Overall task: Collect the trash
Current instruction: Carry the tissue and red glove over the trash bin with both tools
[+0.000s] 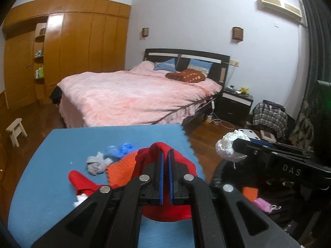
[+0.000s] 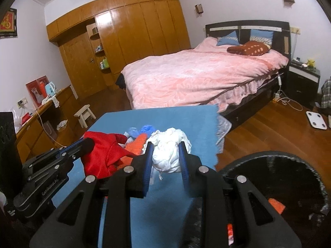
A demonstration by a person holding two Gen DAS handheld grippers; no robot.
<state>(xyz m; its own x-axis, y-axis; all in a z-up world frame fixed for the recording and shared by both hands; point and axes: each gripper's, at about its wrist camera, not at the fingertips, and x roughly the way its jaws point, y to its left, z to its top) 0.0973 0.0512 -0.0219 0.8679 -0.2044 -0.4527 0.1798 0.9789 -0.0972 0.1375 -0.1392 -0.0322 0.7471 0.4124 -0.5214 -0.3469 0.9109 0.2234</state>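
My left gripper (image 1: 166,153) is shut on a red cloth-like piece of trash (image 1: 184,163) and holds it above the blue mat (image 1: 51,165). It shows in the right wrist view too (image 2: 103,155). My right gripper (image 2: 165,148) is shut on a white crumpled wad (image 2: 167,155), held near the mat's right edge; it appears in the left wrist view (image 1: 227,146). On the mat lie an orange textured piece (image 1: 120,171), a grey wad (image 1: 97,163), blue crumpled plastic (image 1: 122,149) and another red piece (image 1: 82,181).
A black-lined trash bin (image 2: 289,161) stands right of the mat with orange scraps inside (image 2: 276,205). A bed with a pink cover (image 2: 196,76) is beyond. A small stool (image 2: 84,113), a wooden desk (image 2: 41,119) and a floor scale (image 2: 316,119) are around.
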